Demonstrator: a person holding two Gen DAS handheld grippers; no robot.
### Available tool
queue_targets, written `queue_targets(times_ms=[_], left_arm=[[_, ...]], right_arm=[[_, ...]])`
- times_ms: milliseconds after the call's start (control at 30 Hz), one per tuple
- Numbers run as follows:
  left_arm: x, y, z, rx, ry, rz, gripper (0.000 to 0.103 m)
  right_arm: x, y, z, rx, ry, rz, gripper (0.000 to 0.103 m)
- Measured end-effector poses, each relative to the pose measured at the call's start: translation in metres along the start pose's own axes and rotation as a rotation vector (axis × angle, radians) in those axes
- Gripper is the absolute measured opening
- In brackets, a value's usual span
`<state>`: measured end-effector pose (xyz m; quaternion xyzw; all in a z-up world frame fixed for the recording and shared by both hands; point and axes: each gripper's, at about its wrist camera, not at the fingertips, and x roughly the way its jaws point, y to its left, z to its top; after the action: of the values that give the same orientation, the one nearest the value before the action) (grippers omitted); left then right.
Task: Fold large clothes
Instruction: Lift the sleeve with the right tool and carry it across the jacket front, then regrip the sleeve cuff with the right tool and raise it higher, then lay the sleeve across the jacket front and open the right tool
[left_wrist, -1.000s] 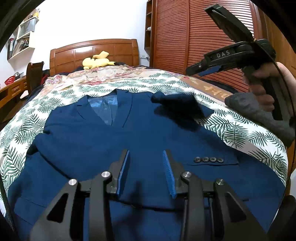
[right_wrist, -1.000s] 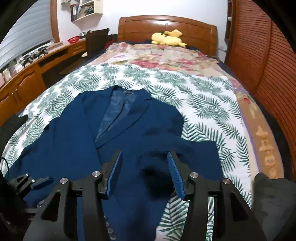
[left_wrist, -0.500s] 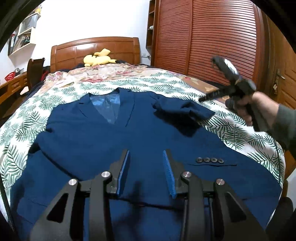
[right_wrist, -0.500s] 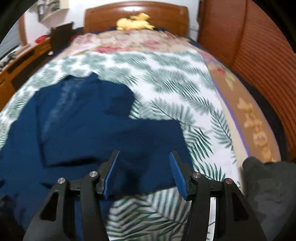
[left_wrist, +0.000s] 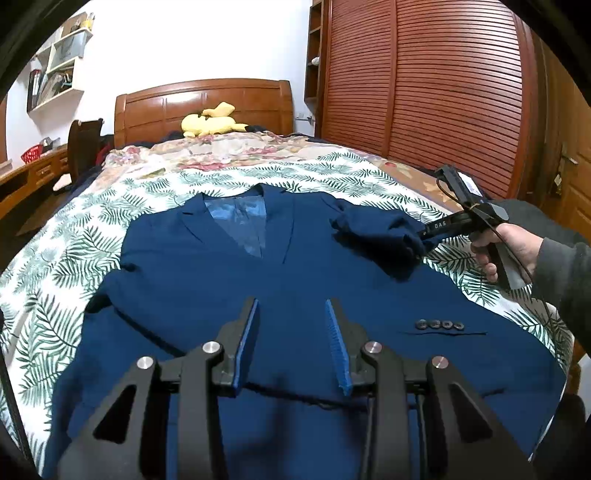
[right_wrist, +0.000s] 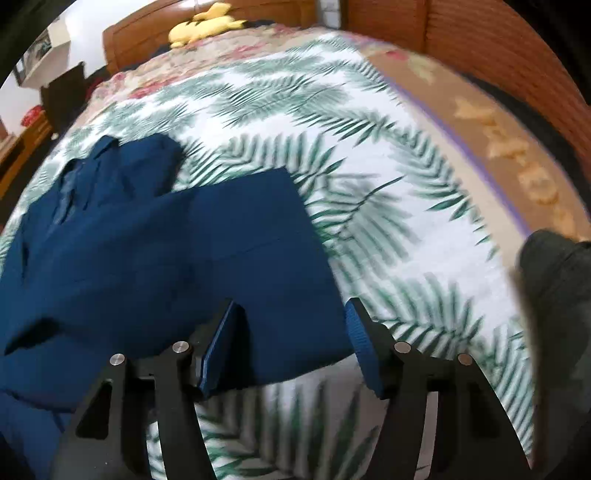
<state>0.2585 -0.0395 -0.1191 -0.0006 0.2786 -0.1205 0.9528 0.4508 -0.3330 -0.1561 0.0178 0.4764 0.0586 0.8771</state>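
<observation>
A dark blue suit jacket lies front up on the leaf-print bedsheet, collar toward the headboard. One sleeve is folded in over its right shoulder. A cuff with buttons lies across the lower front. My left gripper hovers open over the jacket's middle, nothing between its pads. My right gripper, held by a hand, points down at the folded sleeve's end. In the right wrist view its jaws are opening with the sleeve end between them, pads not pressing.
A yellow plush toy lies by the wooden headboard. Slatted wardrobe doors run along the right side of the bed. A desk and chair stand at the left. The person's grey sleeve is at the right edge.
The right gripper came down from high on the right to the folded sleeve's end, rolling as it went, and its jaws widened a little. The left gripper shifted only slightly over the jacket.
</observation>
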Motion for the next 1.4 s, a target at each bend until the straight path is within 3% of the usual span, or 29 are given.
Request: queue_targets(times_ms=[33,67,100,200,300,433,667,867,1133,1400], left_arm=[[-0.002,0.0,0.0,0.004,-0.004,-0.001,0.035],[-0.004,0.0,0.0,0.009,-0.007,-0.003,0.035],[-0.006,0.001,0.0,0.01,-0.007,-0.005,0.035],[-0.011,0.006,-0.002,0.008,-0.006,-0.005,0.035],[-0.023,0.014,-0.004,0.015,-0.016,0.02,0.035],[-0.043,0.028,-0.01,0.001,-0.024,0.029,0.035],[-0.081,0.056,-0.018,-0.017,-0.053,0.036,0.035],[-0.1,0.073,-0.024,-0.003,-0.065,0.074,0.035],[-0.115,0.097,-0.027,-0.052,-0.077,0.101,0.035],[-0.122,0.114,-0.036,-0.05,-0.078,0.134,0.035]], right_arm=[[0.001,0.004,0.0,-0.012,0.004,-0.001,0.055],[-0.001,0.008,-0.001,-0.025,0.008,0.001,0.038],[-0.004,0.013,-0.002,-0.037,0.022,0.026,0.014],[-0.017,0.035,-0.005,-0.1,0.013,0.003,0.01],[-0.05,0.06,-0.005,-0.158,-0.102,-0.087,0.01],[-0.103,0.095,0.0,-0.193,-0.208,-0.097,0.01],[-0.175,0.167,0.004,-0.295,-0.312,-0.053,0.009],[-0.222,0.25,-0.021,-0.423,-0.384,0.036,0.009],[-0.25,0.324,-0.08,-0.587,-0.367,0.139,0.009],[-0.219,0.334,-0.152,-0.582,-0.239,0.209,0.009]])
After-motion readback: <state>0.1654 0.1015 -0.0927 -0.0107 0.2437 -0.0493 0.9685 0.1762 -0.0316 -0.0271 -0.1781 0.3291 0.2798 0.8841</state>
